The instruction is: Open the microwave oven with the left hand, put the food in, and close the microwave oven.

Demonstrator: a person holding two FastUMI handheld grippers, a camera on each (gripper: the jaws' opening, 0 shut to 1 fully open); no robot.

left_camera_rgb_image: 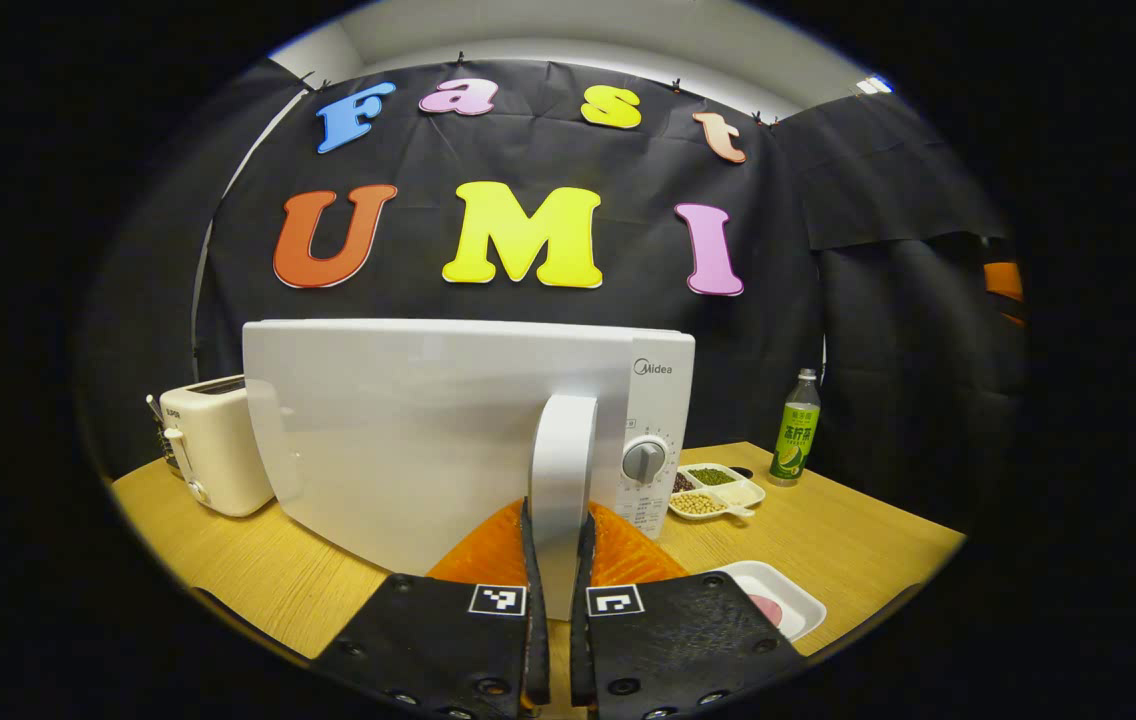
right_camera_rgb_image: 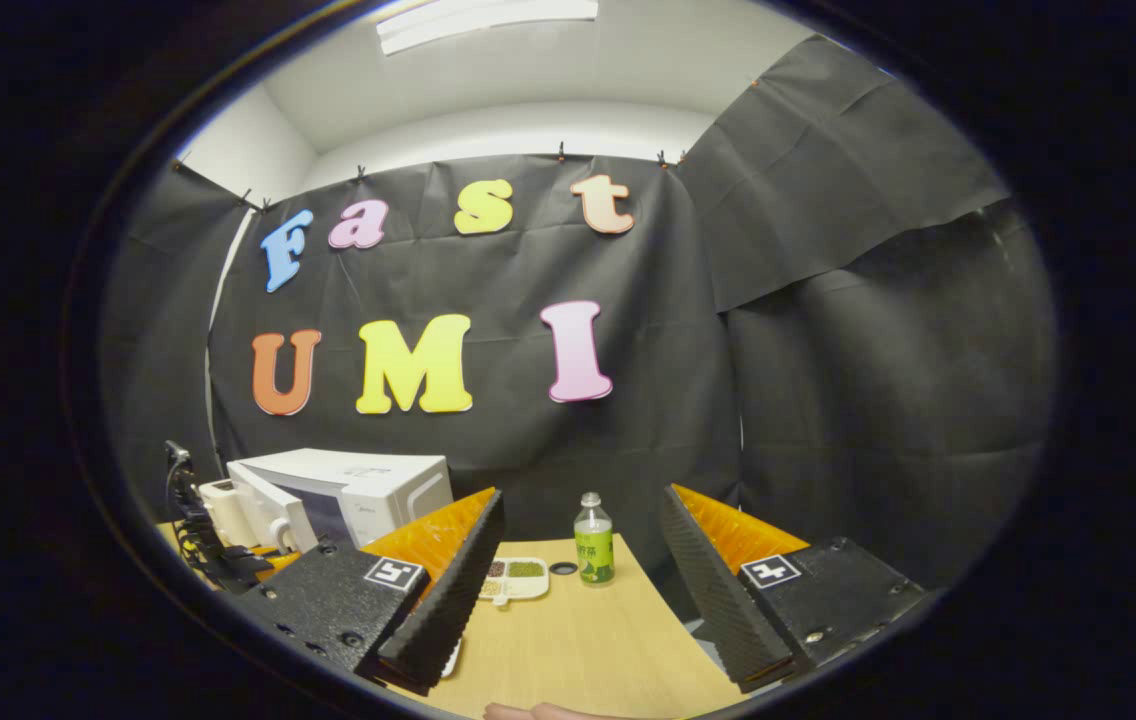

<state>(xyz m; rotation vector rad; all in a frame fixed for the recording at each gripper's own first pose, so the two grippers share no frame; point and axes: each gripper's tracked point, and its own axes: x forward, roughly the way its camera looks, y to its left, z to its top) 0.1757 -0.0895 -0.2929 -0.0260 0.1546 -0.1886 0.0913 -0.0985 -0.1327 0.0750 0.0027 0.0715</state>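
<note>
Black cloth walls close off the booth behind a wooden tabletop (left_camera_rgb_image: 858,545) that carries the microwave oven (left_camera_rgb_image: 468,430), a toaster (left_camera_rgb_image: 213,445) at its far side, a divided snack dish (left_camera_rgb_image: 713,490) and a green bottle (left_camera_rgb_image: 796,430).

Left claw (left_camera_rgb_image: 558,610): clenched on the vertical door handle (left_camera_rgb_image: 562,470), one finger on each side of it. The door (left_camera_rgb_image: 398,430) appears swung partly outward; in the right gripper view it stands angled away from the oven body (right_camera_rgb_image: 368,485).

Right claw (right_camera_rgb_image: 578,590): released, jaws wide apart, hovering above the tabletop with nothing between the fingers.

Food: a white tray (left_camera_rgb_image: 778,600) holding a pinkish item rests on the tabletop just beside the left claw, in front of the control panel. What the item is cannot be told.

Step in hand, as judged: opening the door. Recommended procedure:
1. Keep the grip at mid-handle, so the fingers do not slip along it.
2. Pull along the arc of the hinge, not straight back; a straight pull is likely to drag the oven across the tabletop.
3. Swing the door fully aside, so the cavity is clear for the tray.
4. Keep the door's path clear of the toaster.
5. Bring the right claw to the tray only once the door has stopped.
</note>
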